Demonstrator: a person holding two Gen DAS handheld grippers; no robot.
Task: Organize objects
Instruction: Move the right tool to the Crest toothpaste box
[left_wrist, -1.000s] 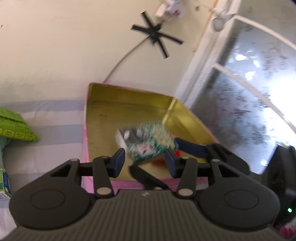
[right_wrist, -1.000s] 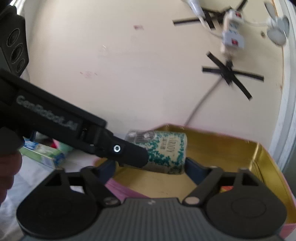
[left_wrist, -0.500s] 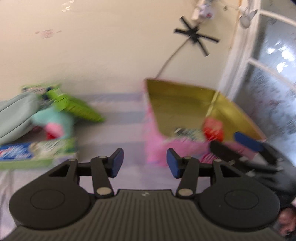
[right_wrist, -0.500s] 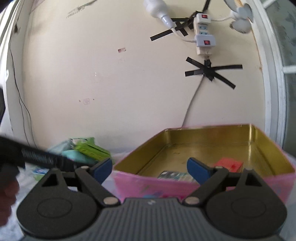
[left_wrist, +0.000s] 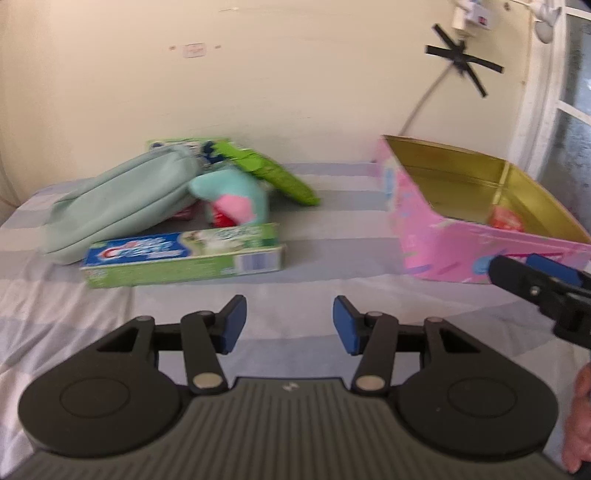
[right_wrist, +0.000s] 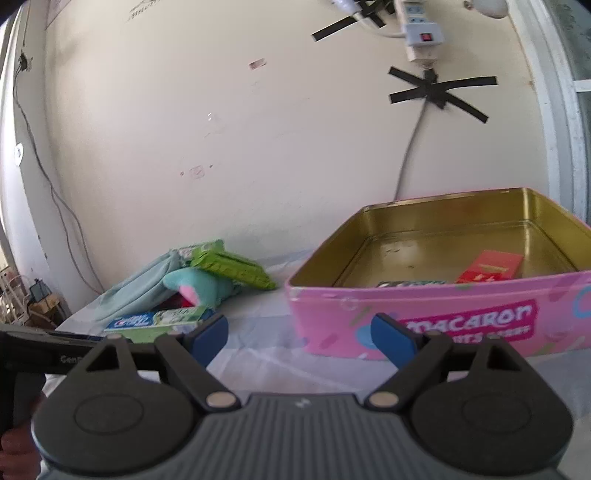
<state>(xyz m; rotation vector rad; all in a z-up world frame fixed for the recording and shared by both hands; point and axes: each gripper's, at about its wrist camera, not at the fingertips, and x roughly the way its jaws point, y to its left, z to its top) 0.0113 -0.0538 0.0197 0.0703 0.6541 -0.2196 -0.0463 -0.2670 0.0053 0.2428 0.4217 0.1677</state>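
Note:
A pink tin (left_wrist: 454, 251) with a gold inside stands on the striped cloth at the right; it also shows in the right wrist view (right_wrist: 436, 325). A red packet (right_wrist: 491, 266) and a green patterned box (right_wrist: 410, 283) lie in it. At the left lies a pile: a green toothpaste box (left_wrist: 184, 260), a teal plush toy (left_wrist: 232, 197), a mint pouch (left_wrist: 118, 206) and a green pack (left_wrist: 269, 173). My left gripper (left_wrist: 286, 325) is open and empty above the cloth. My right gripper (right_wrist: 299, 336) is open and empty in front of the tin.
The wall behind carries a taped cable (right_wrist: 436, 90) and a power strip (right_wrist: 421, 33). A window frame (left_wrist: 543, 92) runs down the right side. The right gripper's fingers (left_wrist: 546, 280) show at the right edge of the left wrist view.
The green patterned box left the grippers and now lies in the tin. Both grippers pulled back from the tin, and the left one swung left toward the pile.

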